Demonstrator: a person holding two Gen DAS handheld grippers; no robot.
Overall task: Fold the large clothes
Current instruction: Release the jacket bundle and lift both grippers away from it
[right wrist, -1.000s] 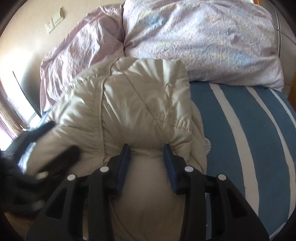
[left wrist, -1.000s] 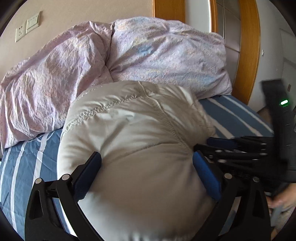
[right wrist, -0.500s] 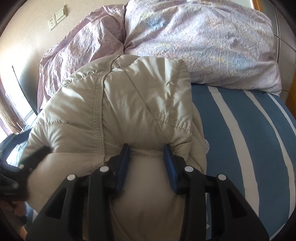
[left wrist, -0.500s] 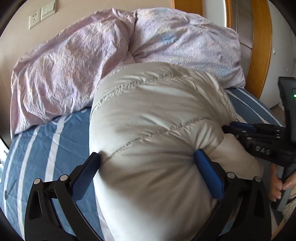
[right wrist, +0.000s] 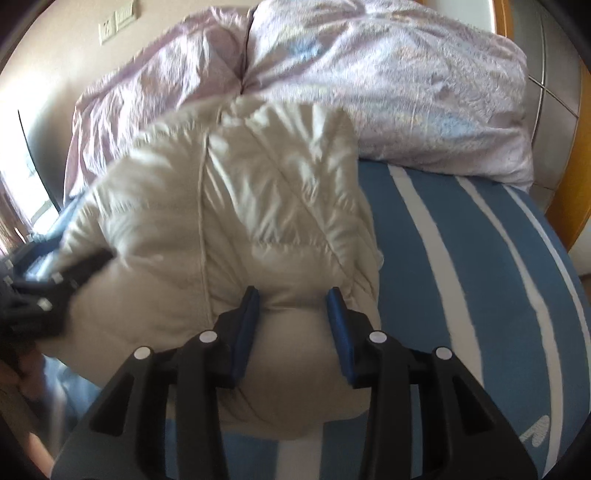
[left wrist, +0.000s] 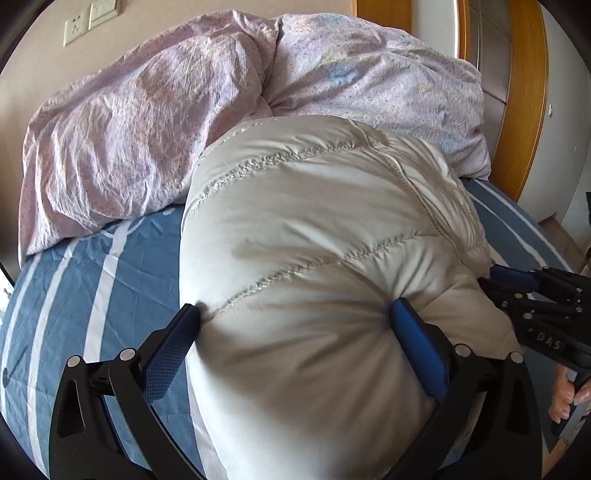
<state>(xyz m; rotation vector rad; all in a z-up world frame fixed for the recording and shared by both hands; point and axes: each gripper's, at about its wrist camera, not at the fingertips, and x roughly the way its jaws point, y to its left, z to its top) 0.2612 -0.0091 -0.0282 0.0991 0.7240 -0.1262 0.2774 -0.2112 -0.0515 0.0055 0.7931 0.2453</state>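
Note:
A puffy cream quilted down jacket (left wrist: 317, 258) lies bundled on the blue striped bed sheet (left wrist: 92, 280); it also shows in the right wrist view (right wrist: 258, 206). My left gripper (left wrist: 295, 317) has its jaws wide apart, pressed around the jacket's near end. My right gripper (right wrist: 293, 299) is closed on a bulge of the jacket's near edge, with the fabric pinched between its blue pads (right wrist: 245, 325). In the left wrist view the right gripper (left wrist: 532, 295) shows at the jacket's right side. In the right wrist view the left gripper (right wrist: 48, 291) shows blurred at the jacket's left side.
A crumpled pink-lilac duvet and pillows (left wrist: 184, 110) lie piled along the head of the bed, touching the jacket's far end. A wooden frame (left wrist: 524, 96) stands at the right. Wall sockets (left wrist: 88, 18) are at the upper left. The bed's right edge (right wrist: 565, 258) drops off.
The jacket bundle has shifted away from me toward the pillows, and more striped sheet shows on its left. The right gripper stays clamped on the jacket's edge. The left gripper stays spread around it.

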